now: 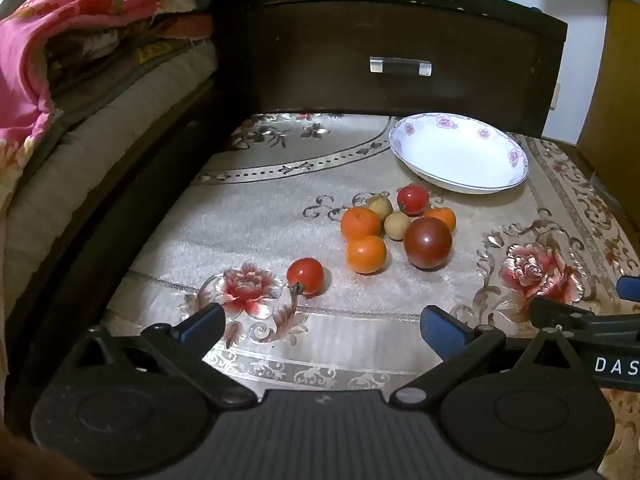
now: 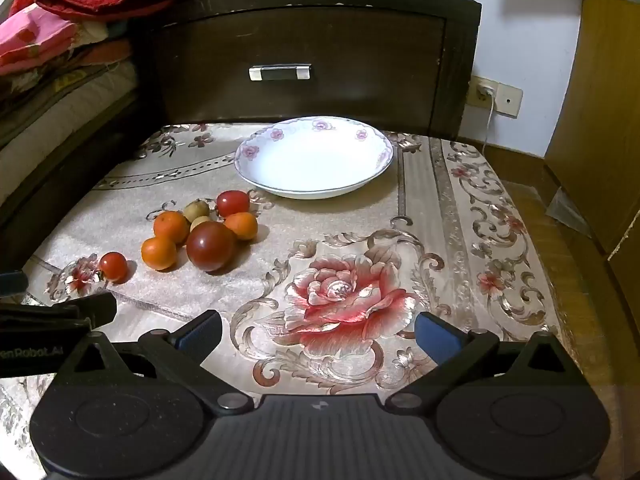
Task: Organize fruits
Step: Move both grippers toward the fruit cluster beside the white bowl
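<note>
Both the left gripper (image 1: 322, 326) and right gripper (image 2: 318, 332) are held wide apart, nothing between them. The 8 small round fruits (image 1: 400, 226) are clustered at 7 o'clock of the white floral-rimmed ceramic plate (image 2: 256, 172). Neighbours could be knocked rolling across the plush patterned cloth (image 2: 420, 220) if a crowded fruit were pinched.

My black plastic frame is matt, and the fingers (image 1: 202, 322) end in smooth blue pads. The cloth (image 2: 224, 280) under me is a soft, short-piled weave with a sheen and raised floral figures. The plate (image 2: 382, 156) is glossy glazed china, white with pink printed flowers. The dark tomato (image 2: 210, 245) and the red tomatoes (image 1: 305, 276) have taut, shiny skins; the mandarins (image 1: 366, 254) are finely dimpled with a duller gloss; the longans (image 1: 397, 225) look matt and rough. The drawer front (image 2: 300, 36) is dark wood, its edge scuffed, with a bright metal handle (image 2: 280, 72).
</note>
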Demonstrator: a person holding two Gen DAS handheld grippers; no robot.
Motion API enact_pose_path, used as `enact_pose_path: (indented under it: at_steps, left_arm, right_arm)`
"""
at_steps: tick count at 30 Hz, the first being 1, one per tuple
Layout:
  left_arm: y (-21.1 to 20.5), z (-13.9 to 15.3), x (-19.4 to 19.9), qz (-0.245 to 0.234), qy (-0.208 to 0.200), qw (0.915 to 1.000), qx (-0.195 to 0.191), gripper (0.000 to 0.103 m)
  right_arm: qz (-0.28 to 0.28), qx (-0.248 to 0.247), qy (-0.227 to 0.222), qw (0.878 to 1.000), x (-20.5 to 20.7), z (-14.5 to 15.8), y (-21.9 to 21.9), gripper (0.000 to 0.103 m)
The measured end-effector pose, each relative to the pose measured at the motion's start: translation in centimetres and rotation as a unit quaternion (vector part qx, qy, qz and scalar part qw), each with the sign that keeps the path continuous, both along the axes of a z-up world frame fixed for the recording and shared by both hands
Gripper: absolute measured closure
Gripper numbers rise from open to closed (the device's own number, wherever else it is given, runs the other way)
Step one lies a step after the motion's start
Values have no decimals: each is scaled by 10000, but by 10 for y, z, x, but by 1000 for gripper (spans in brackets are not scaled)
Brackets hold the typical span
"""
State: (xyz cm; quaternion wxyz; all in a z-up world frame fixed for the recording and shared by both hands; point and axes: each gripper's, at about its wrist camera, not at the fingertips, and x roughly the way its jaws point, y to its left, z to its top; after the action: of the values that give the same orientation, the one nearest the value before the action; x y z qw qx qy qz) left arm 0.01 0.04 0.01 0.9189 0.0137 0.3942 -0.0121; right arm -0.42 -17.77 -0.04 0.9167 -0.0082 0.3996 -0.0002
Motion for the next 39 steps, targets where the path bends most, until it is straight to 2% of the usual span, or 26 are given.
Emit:
enact_pose_path:
  at_steps: [26,39]
  left_arm:
    - [-3,-6,0,-58,137,9998,-130,0]
    - [-3,-6,2,-17,136,9999,-4,0]
  right_arm:
    - [-27,6,92,10000,0,-6,-1,6]
    - [-31,4,86,10000,0,-6,-1,6]
